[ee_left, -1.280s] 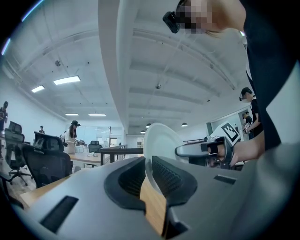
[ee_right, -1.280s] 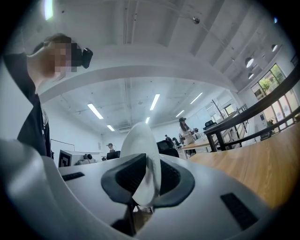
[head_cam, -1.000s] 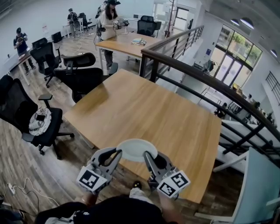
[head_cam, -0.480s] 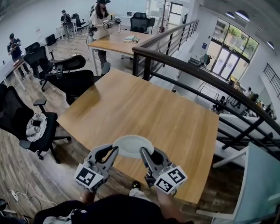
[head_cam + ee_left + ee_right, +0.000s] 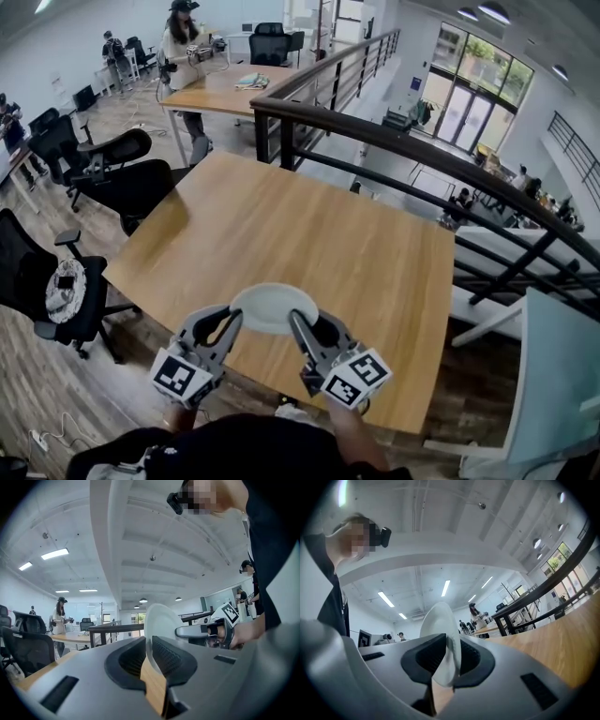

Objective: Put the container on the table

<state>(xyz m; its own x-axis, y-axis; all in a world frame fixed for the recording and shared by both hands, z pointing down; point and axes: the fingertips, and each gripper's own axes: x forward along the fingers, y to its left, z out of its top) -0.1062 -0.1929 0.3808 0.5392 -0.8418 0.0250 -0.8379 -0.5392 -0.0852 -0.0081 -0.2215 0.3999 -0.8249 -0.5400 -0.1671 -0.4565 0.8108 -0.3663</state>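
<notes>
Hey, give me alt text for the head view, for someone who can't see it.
The left gripper and the right gripper, both grey and handheld, clamp opposite edges of a white round shallow container over the near edge of a light wooden square table. Several black office chairs stand left of the table.

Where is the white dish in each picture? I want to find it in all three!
Head view: bottom middle, the white dish sits between the left claw and the right claw.
Left gripper view: centre, white dish on edge, pinched in the claw.
Right gripper view: centre, white dish on edge, pinched in the claw.
Shared landmark: the wooden table.
</notes>
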